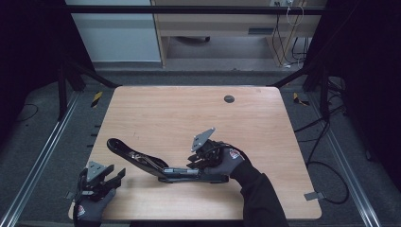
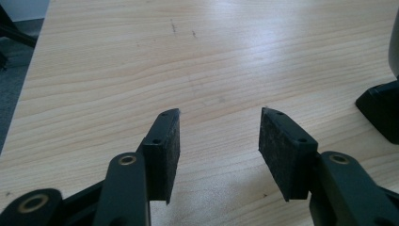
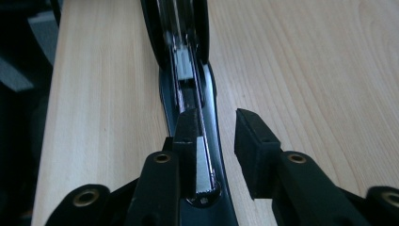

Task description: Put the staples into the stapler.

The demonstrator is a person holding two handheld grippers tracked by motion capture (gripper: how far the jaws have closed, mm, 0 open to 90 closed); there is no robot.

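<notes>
Long black metal stapler [image 1: 156, 165] lies opened out near the table's front edge

I see its long axis running left-right, lid end raised toward far-left; my right gripper [image 1: 201, 161] spread over its base, left gripper [image 2: 219, 136] spread, empty

Stapler [image 3: 188, 70] top end cut off by right gripper view's upper edge; its base near the jaws hidden behind left pad. Dark block [image 2: 383, 110] cropped at left gripper view's right edge.
</notes>
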